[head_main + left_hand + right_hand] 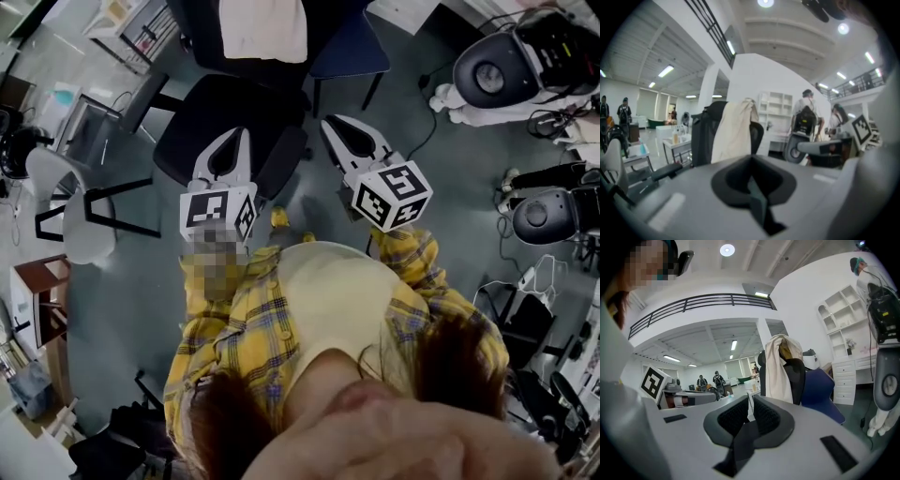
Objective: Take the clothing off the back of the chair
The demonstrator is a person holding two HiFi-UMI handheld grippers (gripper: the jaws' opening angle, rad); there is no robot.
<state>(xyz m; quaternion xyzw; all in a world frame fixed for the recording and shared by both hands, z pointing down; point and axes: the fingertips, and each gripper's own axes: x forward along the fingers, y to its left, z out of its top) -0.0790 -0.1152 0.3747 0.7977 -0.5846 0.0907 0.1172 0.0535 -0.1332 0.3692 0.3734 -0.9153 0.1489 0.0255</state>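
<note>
A cream garment (264,28) hangs over the back of a black office chair (225,122) at the top of the head view. Both grippers are held side by side in front of the chair, short of the garment. My left gripper (242,133) hovers over the seat's near edge, jaws together and empty. My right gripper (328,122) is just right of the seat, also shut and empty. In the left gripper view the garment (736,131) drapes the chair back (703,136) beyond the shut gripper (751,158). In the right gripper view the garment (776,366) and chair (794,376) stand ahead of the gripper (750,398).
A blue chair (352,47) stands right behind the black one. White robot bases (497,70) and cables lie at the right. A white chair (66,202) and a small brown table (37,291) stand at the left. People (806,117) stand farther back.
</note>
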